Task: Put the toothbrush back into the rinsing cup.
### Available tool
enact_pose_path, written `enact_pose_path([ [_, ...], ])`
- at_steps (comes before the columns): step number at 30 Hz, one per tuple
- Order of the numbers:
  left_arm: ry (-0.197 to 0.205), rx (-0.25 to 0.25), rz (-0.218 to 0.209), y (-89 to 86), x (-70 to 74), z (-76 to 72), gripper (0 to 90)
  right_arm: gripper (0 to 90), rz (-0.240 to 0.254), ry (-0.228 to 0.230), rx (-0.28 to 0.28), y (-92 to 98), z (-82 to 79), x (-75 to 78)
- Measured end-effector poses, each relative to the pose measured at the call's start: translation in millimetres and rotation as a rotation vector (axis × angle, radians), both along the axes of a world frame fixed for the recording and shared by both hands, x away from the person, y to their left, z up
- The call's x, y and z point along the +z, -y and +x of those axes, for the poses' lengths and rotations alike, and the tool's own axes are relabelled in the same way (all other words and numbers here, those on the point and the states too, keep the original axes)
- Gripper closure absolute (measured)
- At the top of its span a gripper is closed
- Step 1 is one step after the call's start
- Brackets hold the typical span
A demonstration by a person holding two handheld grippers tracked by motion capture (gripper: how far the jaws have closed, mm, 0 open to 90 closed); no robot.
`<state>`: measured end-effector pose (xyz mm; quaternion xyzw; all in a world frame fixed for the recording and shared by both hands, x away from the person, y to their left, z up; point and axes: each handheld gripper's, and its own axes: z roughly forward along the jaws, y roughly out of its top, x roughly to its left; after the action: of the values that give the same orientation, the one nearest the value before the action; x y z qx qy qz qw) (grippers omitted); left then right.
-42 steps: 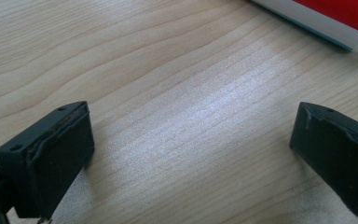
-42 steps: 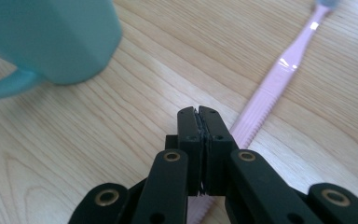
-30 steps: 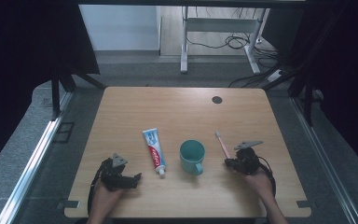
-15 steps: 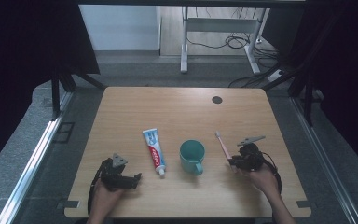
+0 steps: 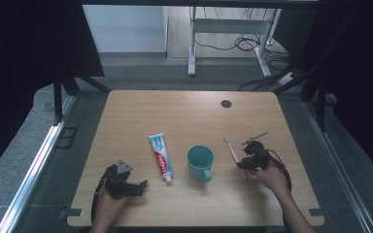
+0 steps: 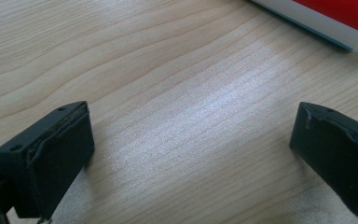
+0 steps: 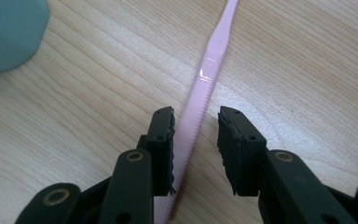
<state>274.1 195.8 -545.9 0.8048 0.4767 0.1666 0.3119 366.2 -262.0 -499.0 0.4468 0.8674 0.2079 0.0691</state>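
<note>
Right gripper view looks straight down on the pink toothbrush (image 7: 199,112), which lies flat on the worktop (image 7: 307,70) between the jaws of the right tongs (image 7: 195,122). Those jaws have just been opening and now stand apart, with the ribbed handle running up the gap close against the left pad; no clamp is on it. To grip well, I judge the tongs should be centred so the handle sits midway, lowered until the pads flank its sides, then closed squarely across the ribbed part, where slip seems least likely.

From the high view, the toothbrush (image 5: 234,153) lies right of the teal mug (image 5: 200,163), near it but apart, and the toothpaste tube (image 5: 161,157) lies left of the mug. The left tongs (image 5: 135,187) rest near the worktop's near-left corner, jaws wide apart over bare wood. The right edge is well clear of the right tongs (image 5: 245,162), and the far half of the worktop is open apart from a dark round cap (image 5: 226,103), so lifting away to the far side looks the freest path; the mug handle is the nearest thing to catch.
</note>
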Motion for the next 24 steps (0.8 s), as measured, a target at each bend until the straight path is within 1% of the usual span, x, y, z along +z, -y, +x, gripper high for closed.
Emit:
enact_pose_path([
  [4, 0.000, 0.000, 0.000, 0.0, 0.0, 0.0, 0.0, 64.1, -0.028, -0.035, -0.002, -3.1, 7.2, 2.6],
  [5, 0.000, 0.000, 0.000, 0.0, 0.0, 0.0, 0.0, 64.0, -0.041, -0.053, 0.001, -5.0, 11.0, 4.0],
  [7, 0.000, 0.000, 0.000, 0.0, 0.0, 0.0, 0.0, 63.9, -0.048, -0.060, 0.004, -6.2, 12.8, 4.6],
  [11, 0.000, 0.000, 0.000, 0.0, 0.0, 0.0, 0.0, 63.9, -0.084, -0.099, 0.006, -13.0, 20.5, 7.2],
  [12, 0.000, 0.000, 0.000, 0.0, 0.0, 0.0, 0.0, 63.9, -0.100, -0.116, 0.007, -15.7, 24.1, 7.9],
  [14, 0.000, 0.000, 0.000, 0.1, 0.0, -0.1, 0.0, 63.9, -0.108, -0.123, 0.006, -17.1, 25.5, 8.1],
  [15, 0.000, 0.000, 0.000, 0.1, 0.0, -0.1, 0.0, 63.9, -0.119, -0.135, 0.004, -19.2, 28.0, 8.2],
  [16, 0.000, 0.000, 0.000, 0.0, 0.0, 0.0, 0.0, 64.4, -0.134, -0.156, -0.002, -22.3, 32.1, 8.2],
  [18, 0.000, 0.001, 0.000, 0.1, 0.0, -0.1, 0.0, 64.5, -0.138, -0.164, -0.002, -23.1, 33.6, 8.0],
  [20, 0.000, 0.000, 0.000, 0.0, 0.0, 0.0, 0.0, 65.7, -0.163, -0.192, -0.007, -27.5, 39.8, 7.8],
  [21, 0.000, 0.000, 0.000, 0.0, 0.0, 0.0, 0.0, 65.7, -0.163, -0.192, -0.007, -27.5, 39.8, 7.8],
  [22, 0.000, 0.000, 0.000, 0.0, 0.0, 0.0, 0.0, 66.4, -0.177, -0.207, -0.006, -30.6, 42.6, 7.3],
  [24, 0.000, 0.000, 0.000, 0.1, 0.0, 0.0, 0.0, 66.7, -0.184, -0.213, -0.006, -31.9, 43.6, 7.1],
])
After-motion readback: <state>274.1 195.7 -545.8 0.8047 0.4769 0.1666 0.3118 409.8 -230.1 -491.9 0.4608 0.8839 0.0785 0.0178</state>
